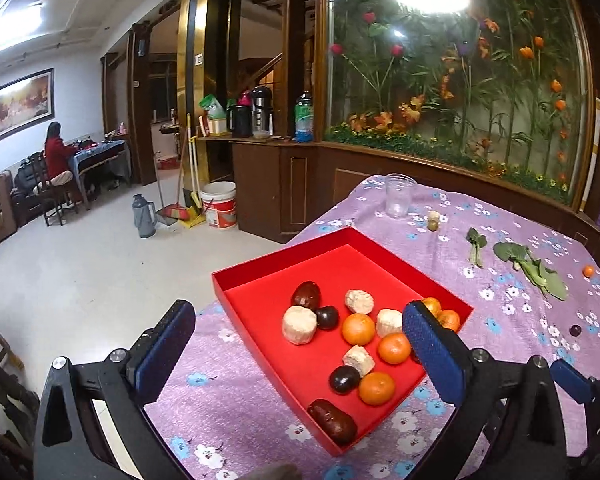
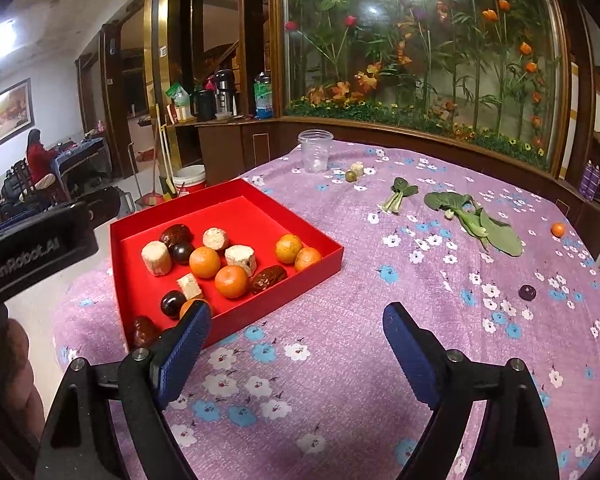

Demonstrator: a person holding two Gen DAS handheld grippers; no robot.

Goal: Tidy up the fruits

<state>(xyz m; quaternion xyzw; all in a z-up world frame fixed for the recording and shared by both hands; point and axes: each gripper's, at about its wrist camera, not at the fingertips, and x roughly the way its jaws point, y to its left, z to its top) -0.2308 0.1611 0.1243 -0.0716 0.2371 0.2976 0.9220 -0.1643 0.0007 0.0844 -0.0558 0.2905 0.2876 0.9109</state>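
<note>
Over the near edge of the table point(image 2: 340, 380), the right gripper point(image 2: 296, 344) hangs with its blue pads spread wide and nothing between them, only flowered purple cloth below. Its left finger pad point(image 2: 188, 344) shows just in front of the near right corner of the red tray point(image 2: 284, 284). And there's the left gripper point(image 1: 300, 340), jaws just as wide apart, empty, poised above the tray's near side, with the right pad point(image 1: 432, 352) overlapping the tray's right wall in the left wrist view.

Inside the tray it's a full house: mandarins point(image 2: 205, 262) glowing orange in the middle and by the right wall, pale corn-like chunks point(image 2: 156, 258) among them, dark round plums point(image 2: 182, 252), and wrinkled brown dates point(image 2: 269, 278), one date point(image 1: 332, 422) lying at the tray's near corner.

Out on the cloth, one dark plum point(image 2: 527, 292) sits alone toward the right edge of the table, and a lone small mandarin point(image 2: 558, 229) lies farther along that right edge. Leafy greens point(image 2: 476, 220) sprawl across the middle right, with a smaller sprig point(image 2: 398, 196) just beside them. Toward the far edge stands a clear plastic cup point(image 2: 315, 150), upright, and near it a green fruit point(image 2: 350, 176) touching a pale chunk point(image 2: 357, 169).
</note>
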